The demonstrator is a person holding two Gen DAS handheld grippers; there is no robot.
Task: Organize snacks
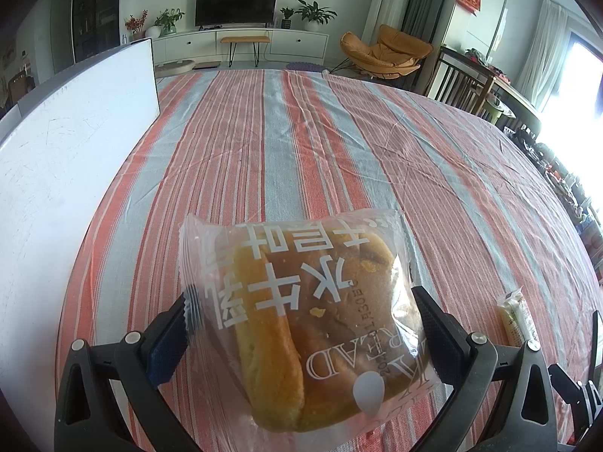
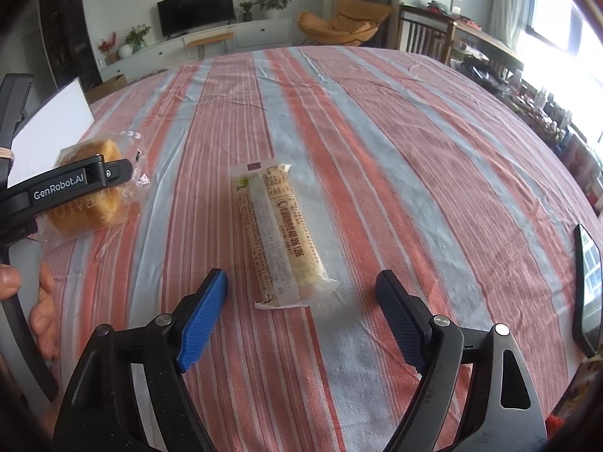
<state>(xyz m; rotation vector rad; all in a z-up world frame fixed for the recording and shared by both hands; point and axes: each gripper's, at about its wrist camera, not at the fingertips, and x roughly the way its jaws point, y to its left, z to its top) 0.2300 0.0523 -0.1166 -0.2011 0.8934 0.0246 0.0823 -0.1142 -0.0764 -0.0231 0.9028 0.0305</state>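
Observation:
A bread bun in a clear wrapper with white print (image 1: pixel 301 312) sits between the fingers of my left gripper (image 1: pixel 301 320); both pads touch the wrapper's sides, so the gripper is shut on it. It also shows in the right wrist view (image 2: pixel 90 196), low over the striped cloth. A long wrapped snack bar (image 2: pixel 280 233) lies on the cloth just ahead of my right gripper (image 2: pixel 301 290), which is open and empty. The bar's end shows at the right of the left wrist view (image 1: pixel 516 316).
A white box (image 1: pixel 75 143) stands at the table's left. A dark phone (image 2: pixel 588 290) lies at the right edge. The red and grey striped tablecloth (image 2: pixel 377 150) covers the table. Chairs and clutter stand beyond the far right edge.

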